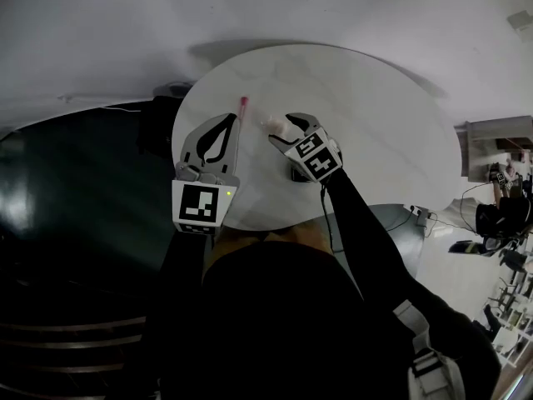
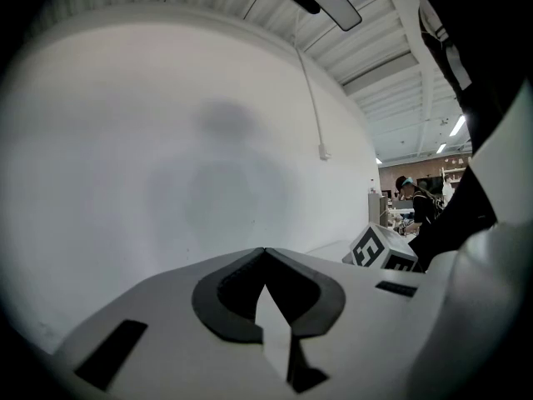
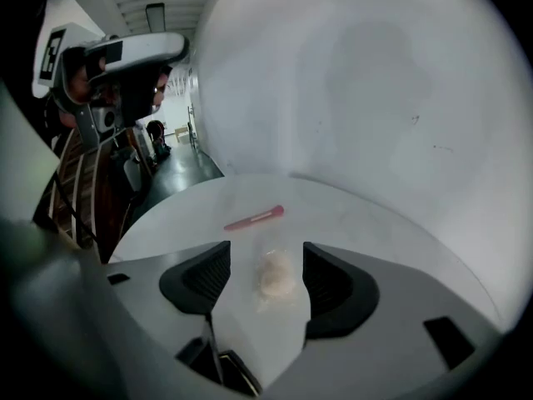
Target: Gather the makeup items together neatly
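Item one: round white desk (image 1: 375, 140), seen from above, bearing two makeup pieces in its 9-to-10 o'clock part. Item two: slim pink stick (image 1: 243, 104), lying flat near the desk's 10 o'clock edge; in the right gripper view the pink stick (image 3: 254, 217) lies crosswise, its thicker end toward 3 o'clock. Item three: small clear packet (image 1: 273, 122) holding a pale, rounded puff, flat on the desk at 4 o'clock of the stick and near it, not touching; in the right gripper view the packet (image 3: 276, 277) sits at 5 o'clock of the stick. Item four: right gripper (image 1: 284, 128), tilted down over the desk, marker cube (image 1: 315, 155) behind it; its fingers (image 3: 337, 294) are released and spread, one on either side of the packet, with desk surface showing between each pad and the packet, so nothing is gripped by the right gripper (image 3: 266, 255). Item five: left gripper (image 1: 236, 117), held almost level, tips just at 6 o'clock of the stick; in its own view the left gripper (image 2: 265, 250) has fingers clenched tip to tip, with nothing between them.
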`<state>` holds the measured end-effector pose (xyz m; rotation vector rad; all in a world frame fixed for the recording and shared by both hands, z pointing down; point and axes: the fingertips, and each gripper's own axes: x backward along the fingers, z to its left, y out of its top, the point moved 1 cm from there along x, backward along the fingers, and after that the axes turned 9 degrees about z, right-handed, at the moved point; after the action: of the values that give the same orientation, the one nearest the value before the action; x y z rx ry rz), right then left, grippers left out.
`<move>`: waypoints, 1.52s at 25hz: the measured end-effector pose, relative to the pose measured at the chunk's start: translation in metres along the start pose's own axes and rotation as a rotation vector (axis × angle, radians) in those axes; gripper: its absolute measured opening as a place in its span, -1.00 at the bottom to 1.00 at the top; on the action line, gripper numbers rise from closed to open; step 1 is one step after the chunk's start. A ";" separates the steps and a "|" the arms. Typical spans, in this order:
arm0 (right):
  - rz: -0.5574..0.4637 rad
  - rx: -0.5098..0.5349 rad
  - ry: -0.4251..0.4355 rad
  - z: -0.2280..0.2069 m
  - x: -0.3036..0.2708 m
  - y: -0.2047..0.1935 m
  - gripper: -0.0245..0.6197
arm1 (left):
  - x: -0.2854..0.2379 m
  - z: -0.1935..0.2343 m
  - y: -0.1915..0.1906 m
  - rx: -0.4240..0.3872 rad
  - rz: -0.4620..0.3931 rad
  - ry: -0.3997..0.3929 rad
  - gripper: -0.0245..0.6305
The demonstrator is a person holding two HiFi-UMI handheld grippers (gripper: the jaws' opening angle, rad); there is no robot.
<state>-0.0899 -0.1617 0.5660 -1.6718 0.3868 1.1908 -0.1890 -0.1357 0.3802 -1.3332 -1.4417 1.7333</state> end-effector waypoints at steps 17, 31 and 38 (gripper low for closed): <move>0.100 -0.003 -0.004 -0.006 -0.021 -0.025 -0.79 | -0.002 0.018 -0.023 0.018 0.011 0.021 -0.88; -0.123 -0.189 -0.103 -0.018 0.077 -0.019 -0.79 | -0.015 -0.042 0.007 -0.002 -0.030 -0.055 -0.88; -0.195 -0.251 -0.134 -0.030 0.128 -0.057 -0.79 | -0.026 -0.101 0.018 -0.054 -0.019 -0.095 -0.88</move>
<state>0.0260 -0.1269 0.4886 -1.7848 -0.0112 1.2338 -0.0845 -0.1200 0.3779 -1.2756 -1.5582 1.7784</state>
